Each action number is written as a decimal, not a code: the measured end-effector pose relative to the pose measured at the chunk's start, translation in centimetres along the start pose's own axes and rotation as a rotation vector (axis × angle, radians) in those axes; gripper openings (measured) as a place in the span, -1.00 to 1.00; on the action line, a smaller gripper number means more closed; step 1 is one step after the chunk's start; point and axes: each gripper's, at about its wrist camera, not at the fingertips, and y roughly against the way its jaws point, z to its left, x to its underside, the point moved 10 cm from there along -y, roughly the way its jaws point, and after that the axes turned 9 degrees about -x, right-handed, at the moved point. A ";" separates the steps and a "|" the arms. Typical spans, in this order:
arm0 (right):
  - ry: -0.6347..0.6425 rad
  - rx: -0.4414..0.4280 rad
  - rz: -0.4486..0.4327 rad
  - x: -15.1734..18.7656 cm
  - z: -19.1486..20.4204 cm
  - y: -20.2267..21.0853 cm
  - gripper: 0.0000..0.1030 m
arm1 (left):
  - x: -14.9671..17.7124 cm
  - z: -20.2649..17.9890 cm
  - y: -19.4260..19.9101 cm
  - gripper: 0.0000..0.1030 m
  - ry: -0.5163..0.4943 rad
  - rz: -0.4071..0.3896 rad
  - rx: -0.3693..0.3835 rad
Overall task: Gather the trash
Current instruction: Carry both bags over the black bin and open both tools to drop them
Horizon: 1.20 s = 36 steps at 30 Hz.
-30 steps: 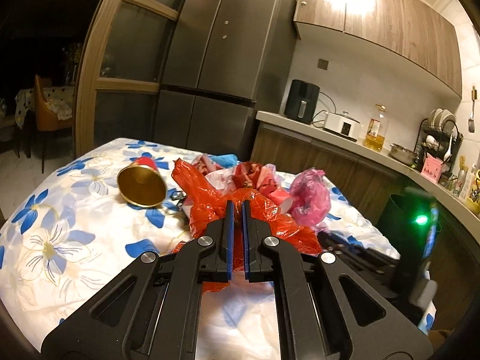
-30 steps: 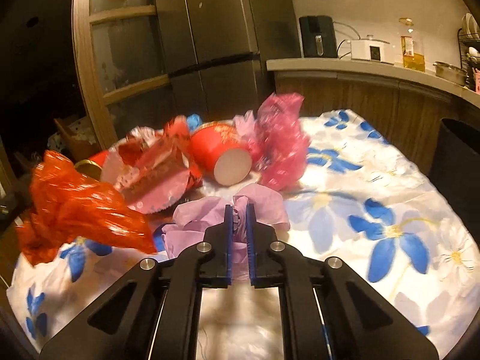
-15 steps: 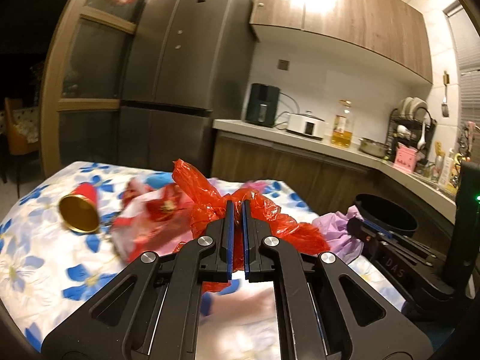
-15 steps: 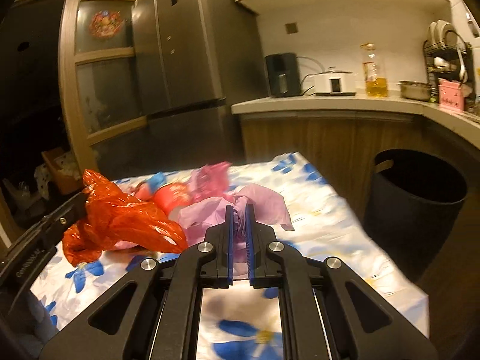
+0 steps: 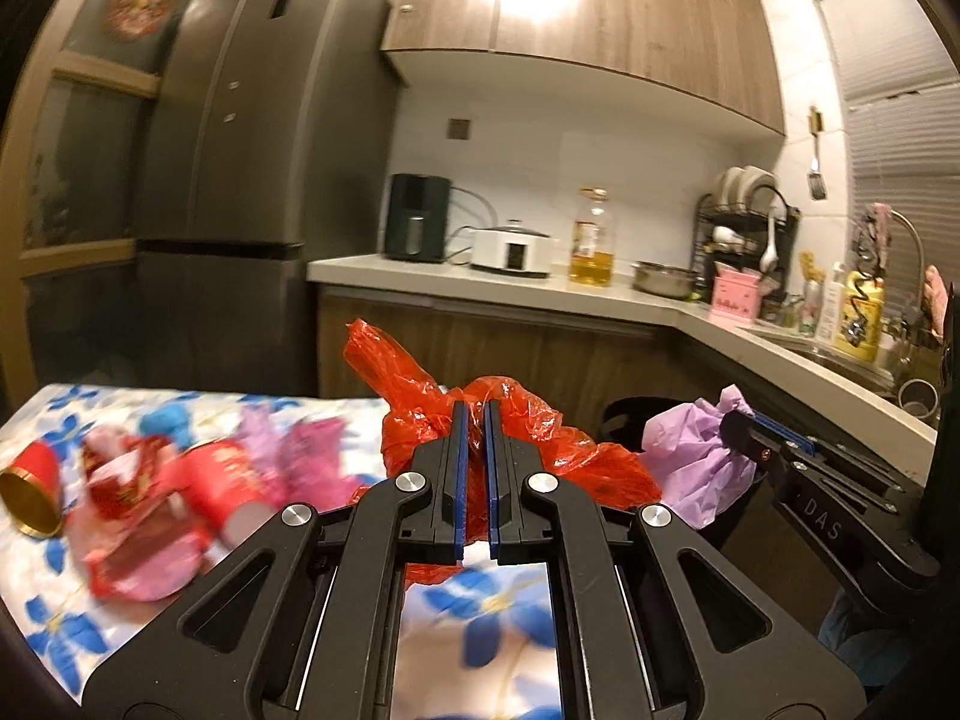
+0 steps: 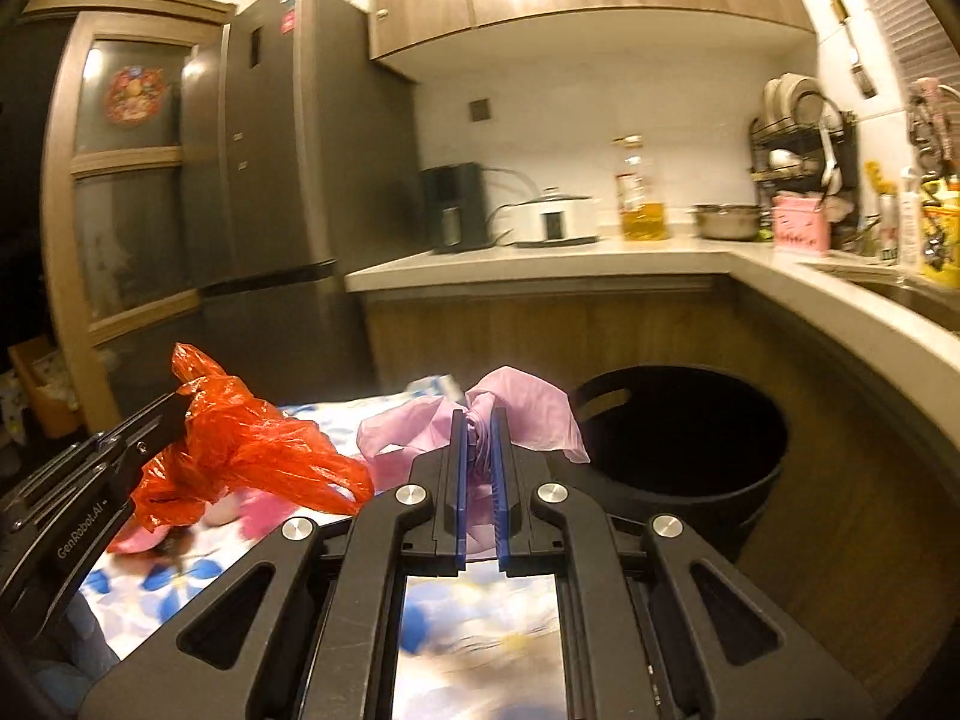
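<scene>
Red, crinkly plastic fills the middle of the left wrist view: a thin, shiny red bag [image 5: 510, 444], all bunched up, is pinched between the blue pads of the left gripper [image 5: 472, 414] and held up above the table. Off to the right, the right gripper [image 5: 741, 420] pinches a soft, wrinkly purple bag [image 5: 696, 462]. On the flowered tablecloth [image 5: 480, 600] lie two round red paper cups [image 5: 222, 480] on their sides and more crumpled pink wrappers, all blurry.

From the right wrist view, the purple bag [image 6: 522, 414] is squeezed between the right gripper's [image 6: 477, 420] blue pads. Just behind it, on the floor, stands a round black bin [image 6: 678, 438] with smooth walls. At the left, the red bag [image 6: 240, 450] hangs from the left gripper [image 6: 177, 414].
</scene>
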 end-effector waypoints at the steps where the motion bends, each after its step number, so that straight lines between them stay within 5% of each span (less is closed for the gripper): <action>1: -0.002 0.024 -0.007 -0.5 -1.1 0.1 -0.85 | -0.3 -1.0 -0.5 -0.91 -0.004 0.001 0.016; 18: -0.004 0.221 -0.051 -4.1 -11.7 -0.5 -0.85 | -2.4 -12.8 -7.7 -0.91 -0.050 -0.005 0.173; 36: 0.023 0.238 -0.052 -4.6 -14.5 -2.7 -0.85 | -1.1 -17.5 -12.2 -0.91 -0.055 0.025 0.254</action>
